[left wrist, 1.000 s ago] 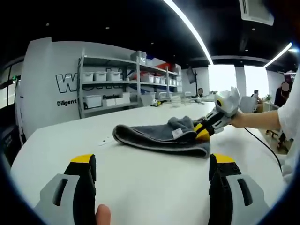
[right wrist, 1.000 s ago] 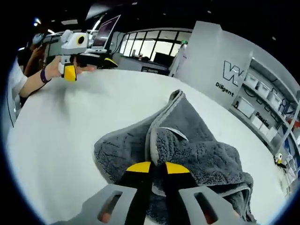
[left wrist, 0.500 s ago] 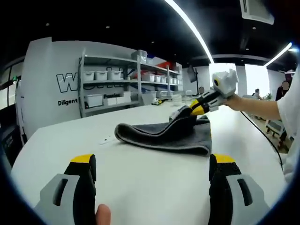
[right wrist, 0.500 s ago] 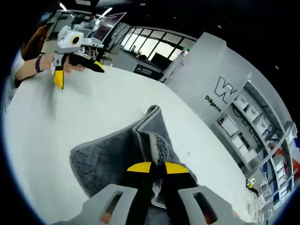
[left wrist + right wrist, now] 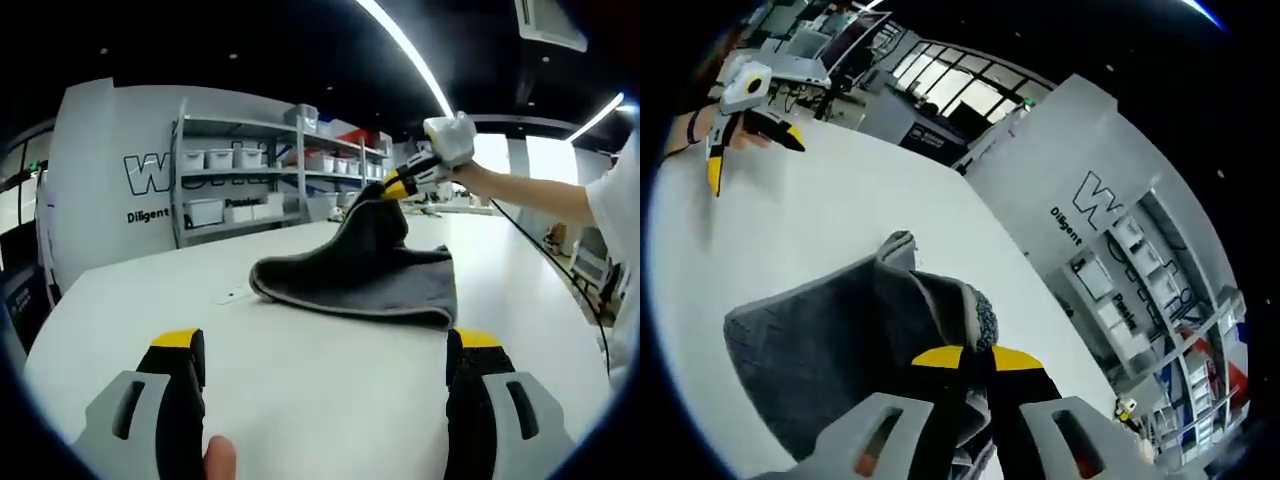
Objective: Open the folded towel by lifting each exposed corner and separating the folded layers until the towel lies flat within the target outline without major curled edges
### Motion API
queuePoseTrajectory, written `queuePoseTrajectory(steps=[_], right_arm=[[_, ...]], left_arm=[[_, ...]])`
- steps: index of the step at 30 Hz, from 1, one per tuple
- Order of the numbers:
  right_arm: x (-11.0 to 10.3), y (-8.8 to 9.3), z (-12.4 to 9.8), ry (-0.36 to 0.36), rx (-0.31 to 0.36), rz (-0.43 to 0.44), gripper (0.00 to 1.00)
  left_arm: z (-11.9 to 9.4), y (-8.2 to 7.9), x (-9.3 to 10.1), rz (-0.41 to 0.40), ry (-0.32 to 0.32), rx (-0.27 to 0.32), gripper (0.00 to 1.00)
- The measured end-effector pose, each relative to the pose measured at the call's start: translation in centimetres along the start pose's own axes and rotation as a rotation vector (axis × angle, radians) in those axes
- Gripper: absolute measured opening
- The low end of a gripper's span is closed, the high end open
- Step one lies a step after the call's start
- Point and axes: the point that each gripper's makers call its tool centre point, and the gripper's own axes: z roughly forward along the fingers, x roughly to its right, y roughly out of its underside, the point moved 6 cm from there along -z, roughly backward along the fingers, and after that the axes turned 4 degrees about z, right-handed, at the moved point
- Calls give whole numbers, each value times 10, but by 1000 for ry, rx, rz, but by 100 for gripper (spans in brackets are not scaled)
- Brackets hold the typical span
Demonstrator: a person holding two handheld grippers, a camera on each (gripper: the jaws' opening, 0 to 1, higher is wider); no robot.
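A dark grey towel lies folded on the white table, one corner pulled up into a peak. My right gripper is shut on that raised corner, well above the table, held by a person's hand. In the right gripper view the towel hangs down from the right gripper, whose yellow-tipped jaws are pressed together on the cloth. My left gripper stands open near the table's front edge, short of the towel, with nothing between its jaws. The left gripper also appears far off in the right gripper view, held in a hand.
Metal shelves with white bins stand beyond the table against a grey wall with lettering. A cable trails from the right gripper over the table's right side. A person's arm in a white sleeve reaches in from the right.
The right gripper has risen with the towel corner in its jaws, lifting it from table level into a tall peak. The left gripper has stayed in place, open.
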Motion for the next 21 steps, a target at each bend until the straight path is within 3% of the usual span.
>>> queuePoseTrajectory(steps=[9, 21], right_arm=[[31, -4, 20, 48, -50, -24, 4], [60, 2, 57, 98, -165, -37, 4]], left_arm=[[1, 3, -1, -3, -2, -10, 99], [2, 6, 2, -4, 3, -17, 99]])
